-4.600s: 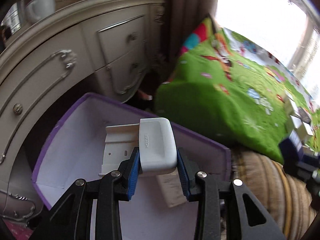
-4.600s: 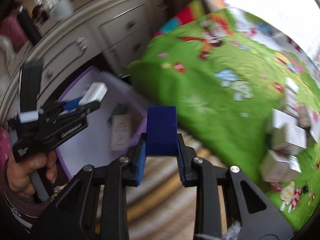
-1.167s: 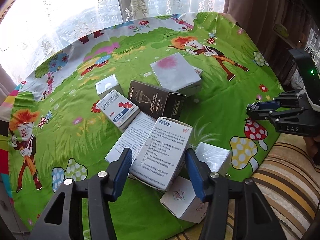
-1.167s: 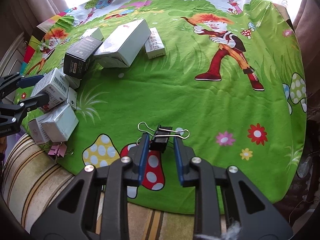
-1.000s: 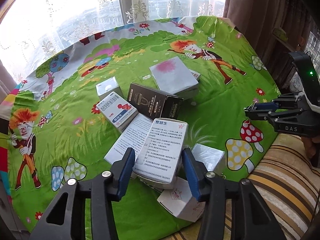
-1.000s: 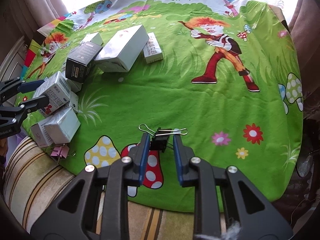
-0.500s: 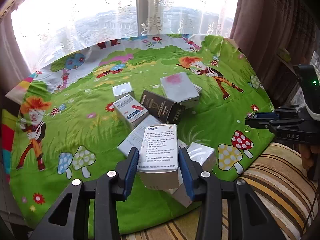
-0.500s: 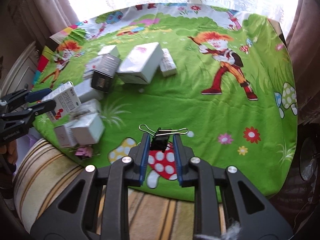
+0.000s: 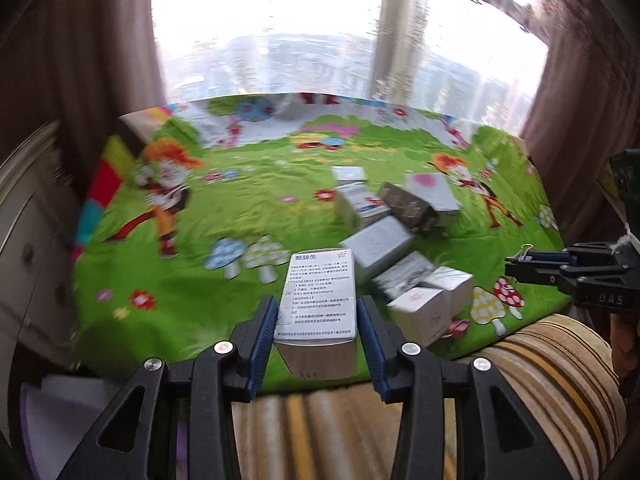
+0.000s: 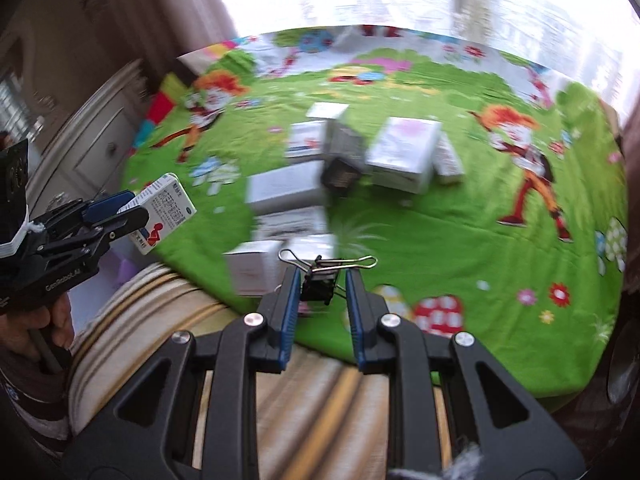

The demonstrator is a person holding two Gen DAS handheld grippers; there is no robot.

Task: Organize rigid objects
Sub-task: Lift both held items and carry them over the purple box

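Note:
My left gripper (image 9: 318, 330) is shut on a white medicine box (image 9: 320, 300) with printed text and holds it above the near edge of the green cartoon cloth (image 9: 208, 280). The box also shows in the right wrist view (image 10: 164, 210), held in the left gripper (image 10: 128, 208). My right gripper (image 10: 320, 300) is shut on a black binder clip (image 10: 320, 282) with silver wire handles, lifted over the cloth's near edge. In the left wrist view the right gripper (image 9: 516, 266) is at the far right.
Several small boxes, white, silver and one black (image 9: 408, 208), lie in a loose pile on the cloth (image 10: 460, 240). A striped cushion edge (image 9: 540, 360) runs along the front. A purple-rimmed box (image 9: 48, 420) and a cream dresser (image 10: 96, 132) stand at the left. Curtains and a window are behind.
Both grippers have pulled back and swung left from the pile, each carrying its object. The medicine box and the binder clip are now lifted off the cloth.

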